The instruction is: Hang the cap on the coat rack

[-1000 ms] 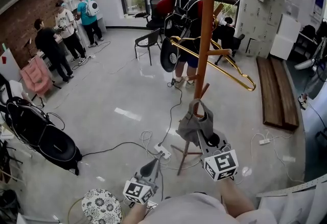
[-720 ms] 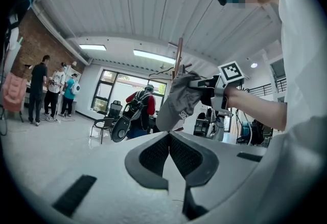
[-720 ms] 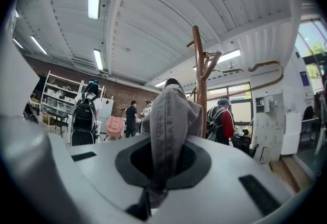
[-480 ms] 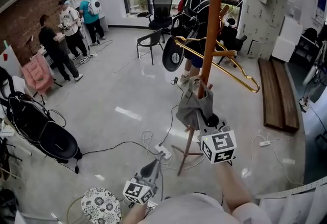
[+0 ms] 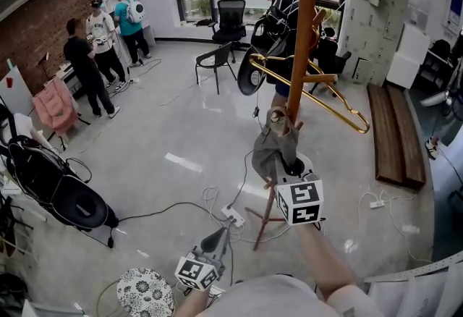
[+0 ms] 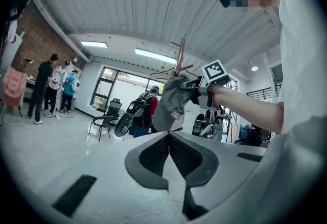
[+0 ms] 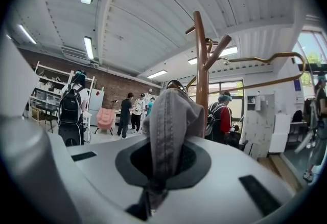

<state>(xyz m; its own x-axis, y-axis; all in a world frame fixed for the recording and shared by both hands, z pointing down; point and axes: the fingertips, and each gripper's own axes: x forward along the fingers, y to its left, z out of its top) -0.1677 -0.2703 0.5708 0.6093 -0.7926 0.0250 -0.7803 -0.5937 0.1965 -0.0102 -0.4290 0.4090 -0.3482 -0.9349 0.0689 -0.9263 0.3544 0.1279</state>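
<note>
A grey cap (image 5: 275, 145) hangs from my right gripper (image 5: 286, 163), which is shut on its fabric. In the right gripper view the cap (image 7: 171, 120) rises out of the closed jaws, right in front of the wooden coat rack (image 7: 202, 64). In the head view the cap sits against the rack's pole (image 5: 304, 40), just below a short peg (image 5: 296, 124). My left gripper (image 5: 213, 239) is held low near my body with nothing in it; its jaws are shut. From the left gripper view the cap (image 6: 171, 105) and the right gripper (image 6: 199, 90) show ahead.
A gold hanger (image 5: 318, 95) hangs on the rack's arm. A person with a backpack (image 5: 278, 22) stands behind the rack. Cables and a power strip (image 5: 231, 216) lie on the floor by the rack's feet. A black chair (image 5: 213, 62), a stroller (image 5: 51, 185) and several people (image 5: 90, 62) are at the left.
My right gripper has lifted the cap up and toward the rack's pole, from below the lower peg to level with it. The left gripper has stayed put.
</note>
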